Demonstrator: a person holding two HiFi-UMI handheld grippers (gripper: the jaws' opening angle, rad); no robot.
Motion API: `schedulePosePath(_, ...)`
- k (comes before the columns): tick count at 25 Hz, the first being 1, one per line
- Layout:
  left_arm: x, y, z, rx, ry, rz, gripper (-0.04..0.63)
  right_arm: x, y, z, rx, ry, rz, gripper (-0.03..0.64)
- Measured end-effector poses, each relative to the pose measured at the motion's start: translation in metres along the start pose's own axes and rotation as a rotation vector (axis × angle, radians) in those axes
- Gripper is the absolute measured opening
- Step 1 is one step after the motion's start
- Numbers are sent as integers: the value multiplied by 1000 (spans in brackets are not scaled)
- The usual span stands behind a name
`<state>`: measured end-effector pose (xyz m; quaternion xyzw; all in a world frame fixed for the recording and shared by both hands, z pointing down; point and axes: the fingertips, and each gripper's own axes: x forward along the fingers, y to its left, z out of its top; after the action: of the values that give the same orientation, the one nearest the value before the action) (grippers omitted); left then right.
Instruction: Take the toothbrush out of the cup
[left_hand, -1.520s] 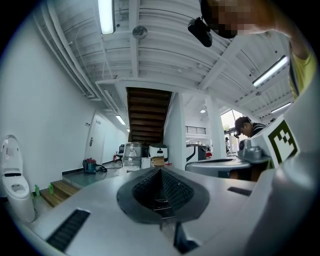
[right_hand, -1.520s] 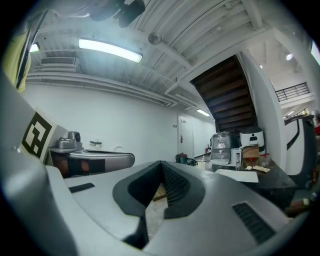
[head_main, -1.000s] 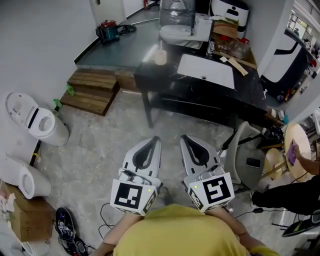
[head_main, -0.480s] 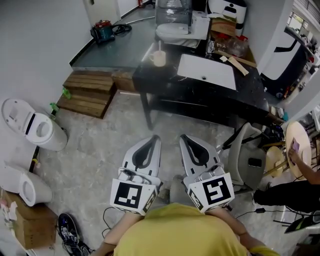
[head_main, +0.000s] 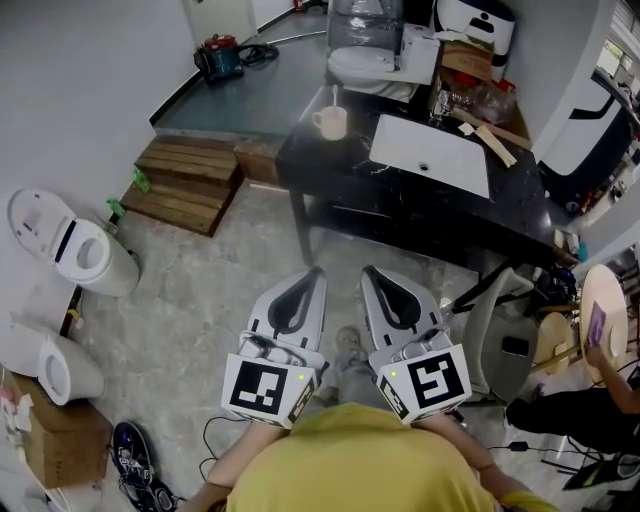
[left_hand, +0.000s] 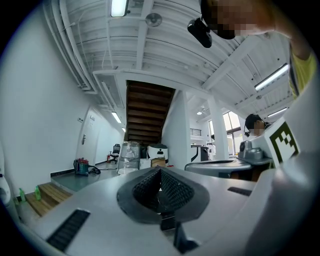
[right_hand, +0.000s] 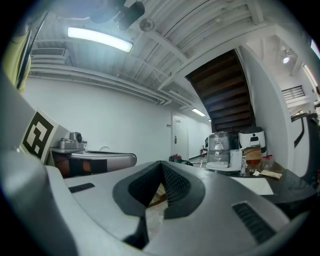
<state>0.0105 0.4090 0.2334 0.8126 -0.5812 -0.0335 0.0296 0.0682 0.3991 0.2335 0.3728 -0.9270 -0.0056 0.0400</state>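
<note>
My left gripper (head_main: 313, 272) and right gripper (head_main: 369, 273) are closed, empty; the toothbrush (head_main: 334, 97) stands in the cup (head_main: 329, 123) at the worktop's (head_main: 345, 160) left edge.

Cup (head_main: 329, 123) cream, toothbrush (head_main: 334, 96) seemingly white; counter (head_main: 340, 165) black; sink (head_main: 430, 155) white; steps (head_main: 185, 180) brown; floor (head_main: 200, 290) mottled grey.
</note>
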Motion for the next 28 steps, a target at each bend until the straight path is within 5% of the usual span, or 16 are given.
schedulePosePath(28, 201, 87, 5, 2, -23, 79, 10, 170, -152, 5, -18, -2, 97, 14)
